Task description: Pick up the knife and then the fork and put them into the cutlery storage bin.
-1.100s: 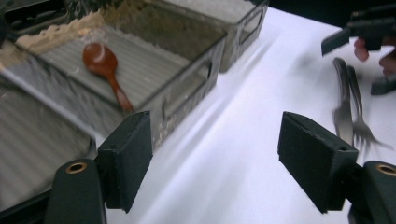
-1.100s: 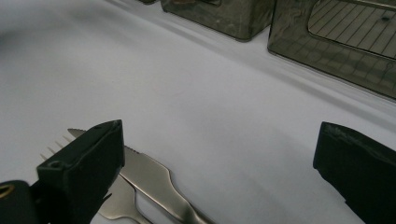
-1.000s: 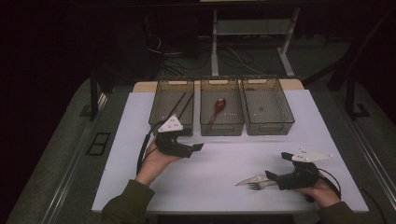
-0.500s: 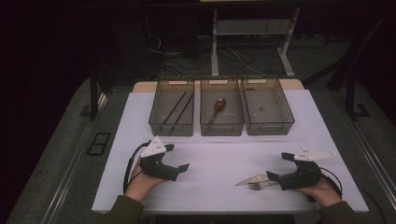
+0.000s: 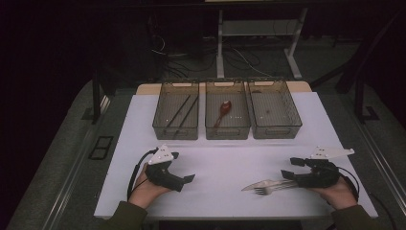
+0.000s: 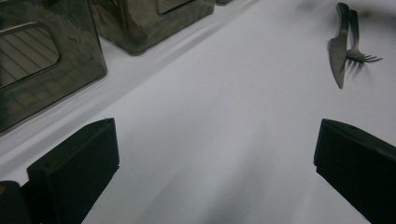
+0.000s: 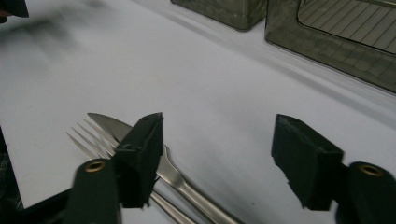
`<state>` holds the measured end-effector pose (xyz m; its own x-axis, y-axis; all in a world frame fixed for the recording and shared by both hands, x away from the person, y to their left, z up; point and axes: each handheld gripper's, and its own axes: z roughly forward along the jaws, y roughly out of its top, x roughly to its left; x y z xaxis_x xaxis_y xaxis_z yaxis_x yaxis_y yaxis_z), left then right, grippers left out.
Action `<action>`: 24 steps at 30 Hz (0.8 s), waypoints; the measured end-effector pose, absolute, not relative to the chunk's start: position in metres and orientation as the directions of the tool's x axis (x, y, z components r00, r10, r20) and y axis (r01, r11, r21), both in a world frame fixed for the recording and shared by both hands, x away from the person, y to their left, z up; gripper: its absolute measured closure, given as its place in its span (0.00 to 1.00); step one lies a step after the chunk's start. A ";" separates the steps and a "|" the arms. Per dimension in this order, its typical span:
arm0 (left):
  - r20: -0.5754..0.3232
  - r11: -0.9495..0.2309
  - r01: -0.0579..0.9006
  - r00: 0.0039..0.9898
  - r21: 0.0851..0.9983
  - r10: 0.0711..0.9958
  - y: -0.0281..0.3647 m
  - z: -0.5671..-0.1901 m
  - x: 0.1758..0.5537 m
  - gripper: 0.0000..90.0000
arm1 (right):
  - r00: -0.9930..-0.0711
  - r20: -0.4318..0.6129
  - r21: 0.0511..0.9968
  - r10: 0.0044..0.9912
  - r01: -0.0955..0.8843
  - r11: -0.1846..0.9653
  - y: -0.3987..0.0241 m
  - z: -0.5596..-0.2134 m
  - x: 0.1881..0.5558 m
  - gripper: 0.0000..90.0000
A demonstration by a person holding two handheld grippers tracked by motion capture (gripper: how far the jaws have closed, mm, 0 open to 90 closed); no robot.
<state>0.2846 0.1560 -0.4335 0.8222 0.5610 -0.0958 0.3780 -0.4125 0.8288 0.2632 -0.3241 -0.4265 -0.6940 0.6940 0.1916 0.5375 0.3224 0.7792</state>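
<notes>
A metal knife (image 5: 258,184) and fork (image 5: 263,190) lie side by side on the white table top (image 5: 225,158) at the near right. My right gripper (image 5: 291,168) rests at their handle end. In the right gripper view the knife (image 7: 106,123) and fork (image 7: 86,136) run under the left jaw and their handles pass low between the jaws. The right gripper (image 7: 219,158) has just been closing, but a wide gap remains and no pad presses on them. My left gripper (image 5: 183,168) lies at the near left. Its jaws have just been opening and stand wide apart (image 6: 215,154) over bare table.
Three smoky clear bins stand in a row at the back. The left bin (image 5: 176,128) holds dark sticks, the middle bin (image 5: 228,129) a reddish spoon (image 5: 224,109), and the right bin (image 5: 275,128) looks bare. The left gripper view shows the knife (image 6: 338,56) and fork (image 6: 357,50) far off.
My left hand has drawn back from the left bin toward the near edge and sunk to the table. The right hand has stayed by the cutlery.
</notes>
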 end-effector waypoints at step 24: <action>-0.098 -0.415 0.377 0.826 0.828 0.555 0.155 -0.433 0.284 0.00 | -0.773 0.153 0.666 0.615 0.541 0.514 -0.330 -0.436 0.253 0.99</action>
